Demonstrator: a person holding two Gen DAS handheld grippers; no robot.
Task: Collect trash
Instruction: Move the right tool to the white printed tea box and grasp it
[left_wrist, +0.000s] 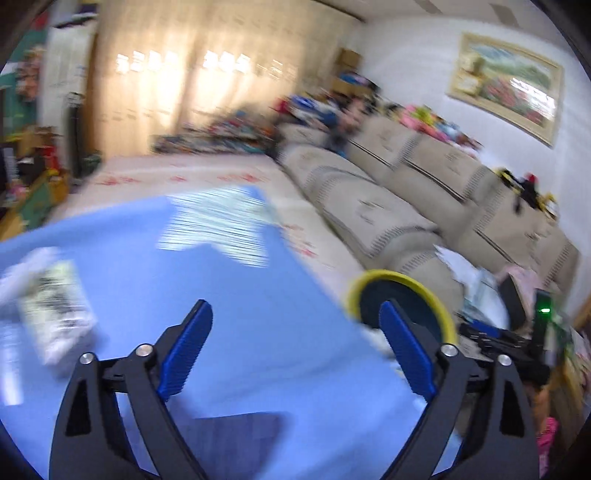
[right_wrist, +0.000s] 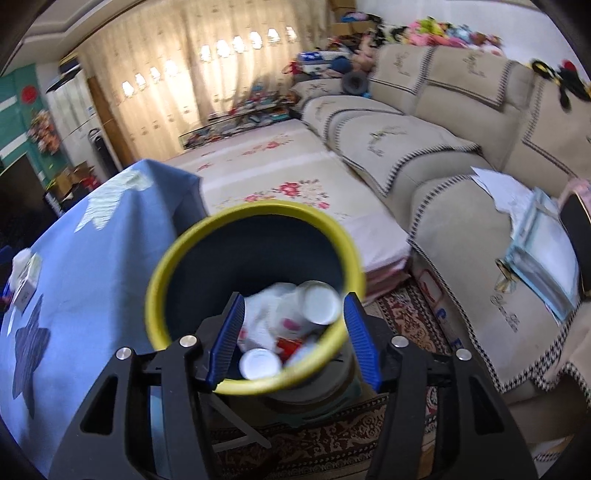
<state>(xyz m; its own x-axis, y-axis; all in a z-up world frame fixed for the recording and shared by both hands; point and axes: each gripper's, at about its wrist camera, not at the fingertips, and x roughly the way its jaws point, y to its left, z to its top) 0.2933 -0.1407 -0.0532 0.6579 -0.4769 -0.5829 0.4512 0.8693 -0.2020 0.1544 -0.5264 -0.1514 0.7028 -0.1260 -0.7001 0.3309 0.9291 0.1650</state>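
A dark bin with a yellow rim (right_wrist: 207, 236) stands beside the blue-clothed table (right_wrist: 92, 266). Inside lie white paper cups (right_wrist: 321, 302), crumpled white wrapping (right_wrist: 266, 314) and a red scrap. My right gripper (right_wrist: 293, 317) is open and empty just above the bin's mouth. My left gripper (left_wrist: 295, 321) is open and empty above the table's blue cloth (left_wrist: 221, 295), with the bin's rim (left_wrist: 354, 291) by its right finger. A white printed carton (left_wrist: 55, 306) and crumpled white paper lie on the table at the left, blurred.
A beige sofa (right_wrist: 424, 155) runs along the right with papers and a book (right_wrist: 546, 251) on its seat. A floral mat (right_wrist: 277, 166) lies behind the table and a patterned rug (right_wrist: 332, 435) under the bin. Toys pile up at the back.
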